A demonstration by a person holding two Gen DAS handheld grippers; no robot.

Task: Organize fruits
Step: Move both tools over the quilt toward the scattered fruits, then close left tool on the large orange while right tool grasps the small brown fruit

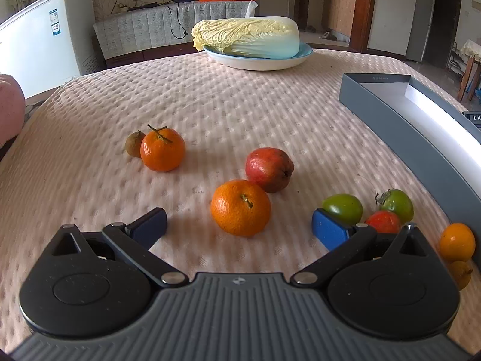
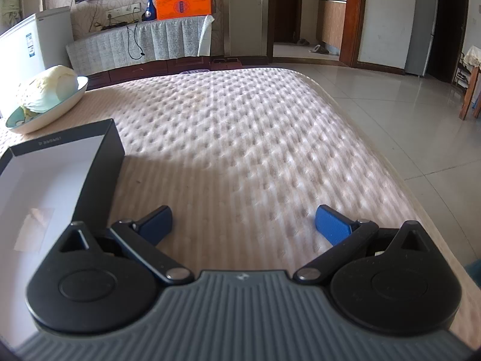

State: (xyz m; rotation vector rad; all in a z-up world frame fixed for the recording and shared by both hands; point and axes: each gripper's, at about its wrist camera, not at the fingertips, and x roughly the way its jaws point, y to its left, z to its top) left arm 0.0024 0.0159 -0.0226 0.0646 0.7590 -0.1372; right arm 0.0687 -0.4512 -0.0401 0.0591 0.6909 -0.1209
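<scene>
Left to right on your table: kiwi (image 1: 134, 144) touching a stemmed orange (image 1: 162, 149), left claw (image 1: 239, 228) wide open around the near orange (image 1: 240, 207), empty; pomegranate (image 1: 269, 169) behind, green tomatoes (image 1: 342, 208), grey box (image 1: 405, 126), right claw (image 2: 243, 224) open, empty.

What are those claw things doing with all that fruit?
Nothing is picked up yet. The left gripper hangs open just above an orange, not touching it. The other fruit lies loose on the padded table. The right gripper is open too, beside the empty grey box.
</scene>
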